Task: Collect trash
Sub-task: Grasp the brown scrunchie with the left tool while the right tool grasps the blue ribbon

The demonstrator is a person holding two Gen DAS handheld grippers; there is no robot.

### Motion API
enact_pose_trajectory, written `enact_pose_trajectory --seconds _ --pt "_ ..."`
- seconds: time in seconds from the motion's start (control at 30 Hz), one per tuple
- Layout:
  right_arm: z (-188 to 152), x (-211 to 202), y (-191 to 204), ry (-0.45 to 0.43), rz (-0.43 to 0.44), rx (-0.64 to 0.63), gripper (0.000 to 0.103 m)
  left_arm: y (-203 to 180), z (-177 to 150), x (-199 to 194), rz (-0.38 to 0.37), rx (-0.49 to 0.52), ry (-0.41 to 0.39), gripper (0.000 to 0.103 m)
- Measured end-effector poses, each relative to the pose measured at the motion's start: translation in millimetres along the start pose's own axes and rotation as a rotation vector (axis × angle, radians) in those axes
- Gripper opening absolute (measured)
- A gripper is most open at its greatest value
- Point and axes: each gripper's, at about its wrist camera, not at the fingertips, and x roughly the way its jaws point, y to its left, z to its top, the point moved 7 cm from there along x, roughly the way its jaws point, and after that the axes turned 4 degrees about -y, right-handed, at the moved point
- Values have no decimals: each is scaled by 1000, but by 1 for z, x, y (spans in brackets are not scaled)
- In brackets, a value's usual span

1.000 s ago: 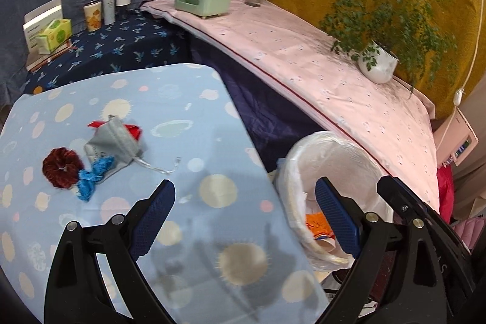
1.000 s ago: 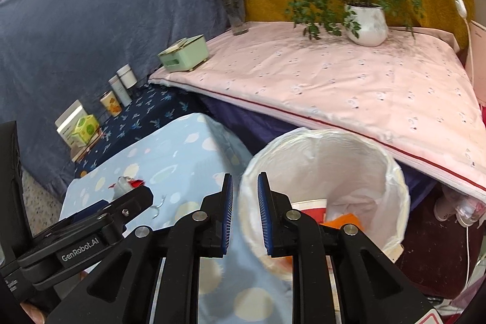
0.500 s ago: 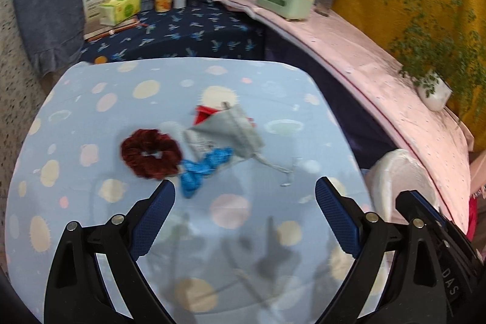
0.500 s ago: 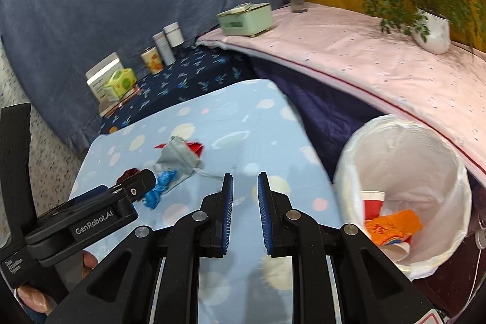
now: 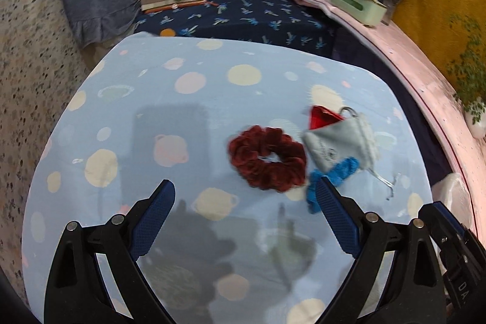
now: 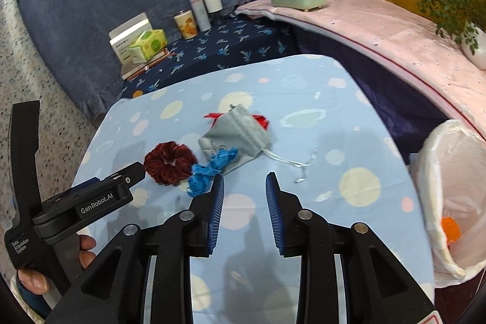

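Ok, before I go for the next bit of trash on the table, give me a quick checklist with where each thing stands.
1. Left gripper empty, jaws wide: ok.
2. Right gripper empty, jaws opening, nothing between them: ok.
3. Pieces in plain view on the blue tablecloth: ok. The dark red scrunchie, grey pouch, blue scrap and red wrapper all show.
4. Pieces lying apart for a clean single pick: not ok. The pouch overlaps the red wrapper and the blue scrap.
5. Bin lined and open beside the table: ok.
6. Pouch cord free of the other pieces: ok.
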Motion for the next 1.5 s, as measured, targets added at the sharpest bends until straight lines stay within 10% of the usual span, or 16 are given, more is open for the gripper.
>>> enact_pose_trajectory --seconds 0.63,1.03,1.2,1.5 --pt "-16 94 44 122 32 -15 31 19 17 64 -15 -10 61 85" --pt "-26 112 40 144 59 14 28 8 8 81 -44 27 84 53" --pt "-26 111 44 144 81 8 16 -2 6 80 -84 48 92 20" --pt "-20 87 43 111 85 4 11 -13 3 55 -89 54 76 15"
